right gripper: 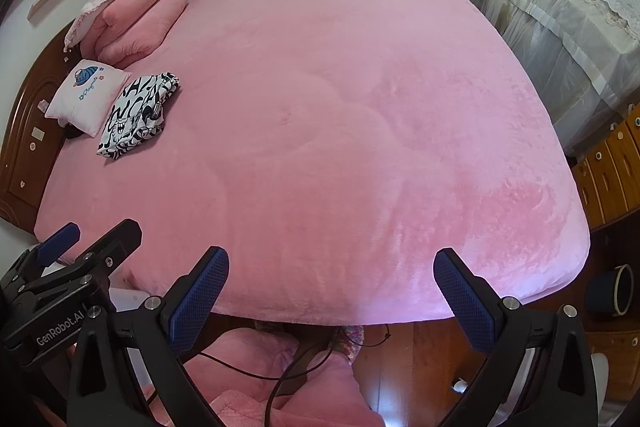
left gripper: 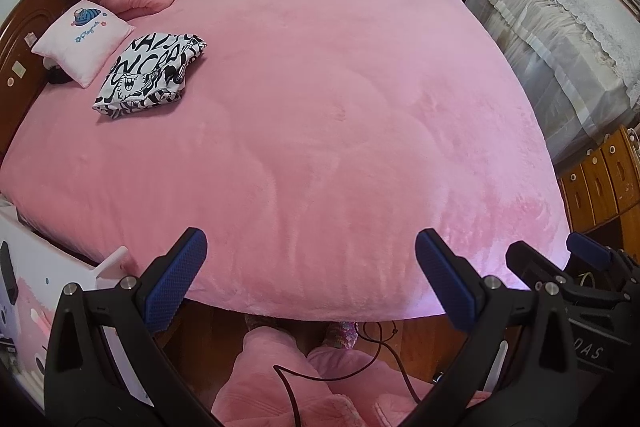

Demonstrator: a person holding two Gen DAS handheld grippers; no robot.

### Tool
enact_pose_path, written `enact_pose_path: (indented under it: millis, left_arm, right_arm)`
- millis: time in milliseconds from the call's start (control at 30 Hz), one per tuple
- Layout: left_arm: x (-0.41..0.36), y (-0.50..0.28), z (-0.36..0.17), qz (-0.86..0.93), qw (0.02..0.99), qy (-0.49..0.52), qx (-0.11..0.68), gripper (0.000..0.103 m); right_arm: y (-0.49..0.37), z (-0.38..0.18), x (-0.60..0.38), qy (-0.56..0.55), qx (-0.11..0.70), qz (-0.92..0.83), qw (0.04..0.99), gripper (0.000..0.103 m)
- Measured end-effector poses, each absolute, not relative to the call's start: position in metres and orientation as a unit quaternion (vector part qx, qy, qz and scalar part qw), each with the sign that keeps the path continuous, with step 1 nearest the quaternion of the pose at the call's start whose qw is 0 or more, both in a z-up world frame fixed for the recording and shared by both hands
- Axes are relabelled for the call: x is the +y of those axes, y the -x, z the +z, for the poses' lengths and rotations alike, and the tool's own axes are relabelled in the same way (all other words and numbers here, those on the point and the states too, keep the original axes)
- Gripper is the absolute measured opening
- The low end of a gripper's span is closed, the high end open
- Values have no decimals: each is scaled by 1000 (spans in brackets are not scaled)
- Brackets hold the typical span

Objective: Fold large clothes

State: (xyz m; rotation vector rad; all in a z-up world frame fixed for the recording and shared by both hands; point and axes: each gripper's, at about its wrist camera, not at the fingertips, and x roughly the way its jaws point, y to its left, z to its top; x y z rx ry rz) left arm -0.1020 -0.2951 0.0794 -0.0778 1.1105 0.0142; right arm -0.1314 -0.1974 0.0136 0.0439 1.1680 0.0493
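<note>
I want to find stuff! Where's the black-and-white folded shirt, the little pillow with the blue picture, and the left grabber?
folded shirt (left gripper: 150, 77), left wrist view, its printed top.
little pillow (left gripper: 82, 41), left wrist view, its middle.
left gripper (left gripper: 310, 281), left wrist view, midway between fingertips.

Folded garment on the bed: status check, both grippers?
Left gripper open, empty, at near bed edge. Right gripper open, empty, alongside. Black-and-white garment lies folded far left beside small pillow. Pink bedspread between, nothing in the way.

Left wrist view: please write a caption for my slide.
Open left hand-held gripper above the pink bed; a folded black-and-white garment lies beside a small pillow.
</note>
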Motion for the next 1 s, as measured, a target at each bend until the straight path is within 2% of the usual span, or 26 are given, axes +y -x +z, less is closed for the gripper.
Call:
enact_pose_path:
  millis: [1000]
  left_arm:
    - [-296,100,79,11,850,33,525,103]
  right_arm:
    - [129,13,-198,-21,552,24,833,103]
